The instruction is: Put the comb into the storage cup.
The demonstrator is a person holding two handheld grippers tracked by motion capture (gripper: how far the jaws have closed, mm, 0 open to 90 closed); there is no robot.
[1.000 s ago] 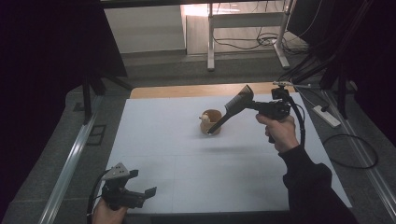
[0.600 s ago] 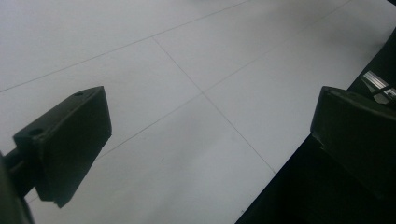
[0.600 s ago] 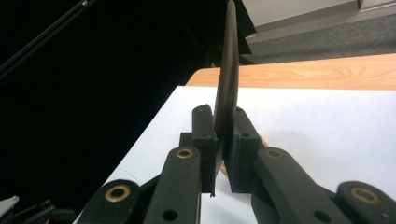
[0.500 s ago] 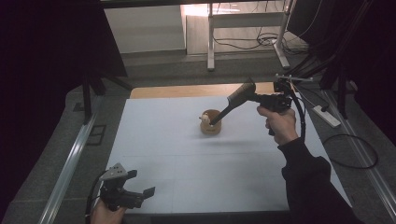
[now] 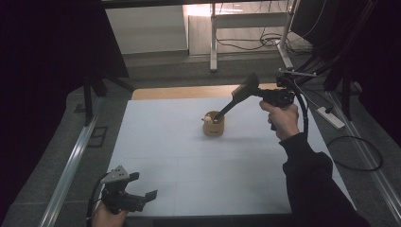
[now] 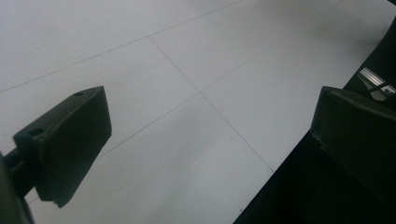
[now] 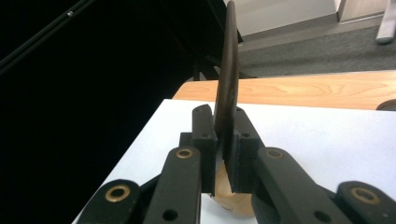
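Right gripper [image 5: 239, 96], at upper right of the frame, clamps a dark spatula [image 7: 228, 74]; keep its tip in the wooden cup [image 5: 213, 124]. Left gripper [image 5: 142, 187] stands wide, empty.

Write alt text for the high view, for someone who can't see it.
The right tool, held in a person's hand, is shut on a dark wooden spatula whose far end dips into a small wooden cup on a white table. The left tool sits open at the table's near left corner.
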